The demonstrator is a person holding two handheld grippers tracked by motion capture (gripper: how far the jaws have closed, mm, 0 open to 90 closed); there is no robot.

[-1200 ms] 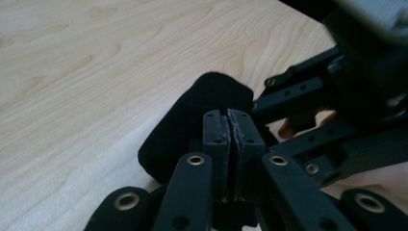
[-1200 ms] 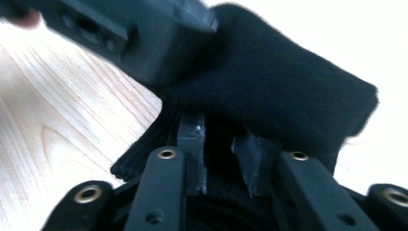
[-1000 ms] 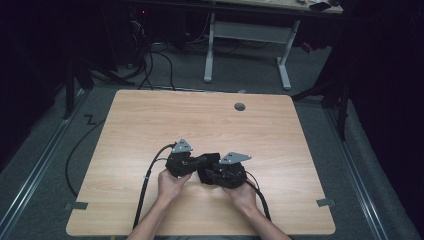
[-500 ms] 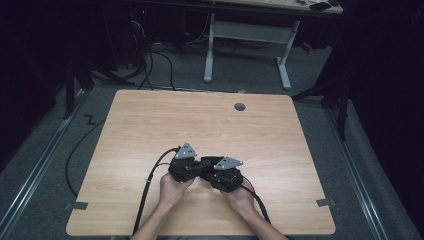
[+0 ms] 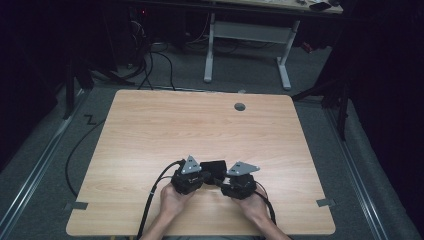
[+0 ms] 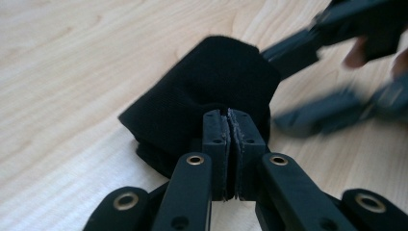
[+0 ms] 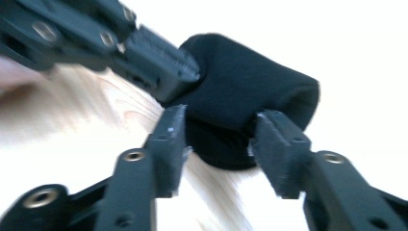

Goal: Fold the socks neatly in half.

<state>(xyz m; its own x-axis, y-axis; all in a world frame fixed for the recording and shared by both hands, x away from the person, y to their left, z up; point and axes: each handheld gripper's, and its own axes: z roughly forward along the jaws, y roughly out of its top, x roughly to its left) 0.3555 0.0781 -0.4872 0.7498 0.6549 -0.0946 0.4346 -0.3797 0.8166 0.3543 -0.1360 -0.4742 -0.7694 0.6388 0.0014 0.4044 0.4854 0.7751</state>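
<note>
A bundled black cloth [image 5: 214, 166] lies on the near part of the wooden table [image 5: 150, 125], between the two grippers and just ahead of the person's hands. The left gripper [image 6: 227, 126] has its jaws pressed together on a fold at the cloth's near edge. The right gripper [image 7: 219, 139] has its jaws spread apart around the other side of the bundle, the cloth sitting in the gap between them.

Dim room around a lit table [image 5: 150, 125]; right gripper view is overexposed and motion-blurred.
</note>
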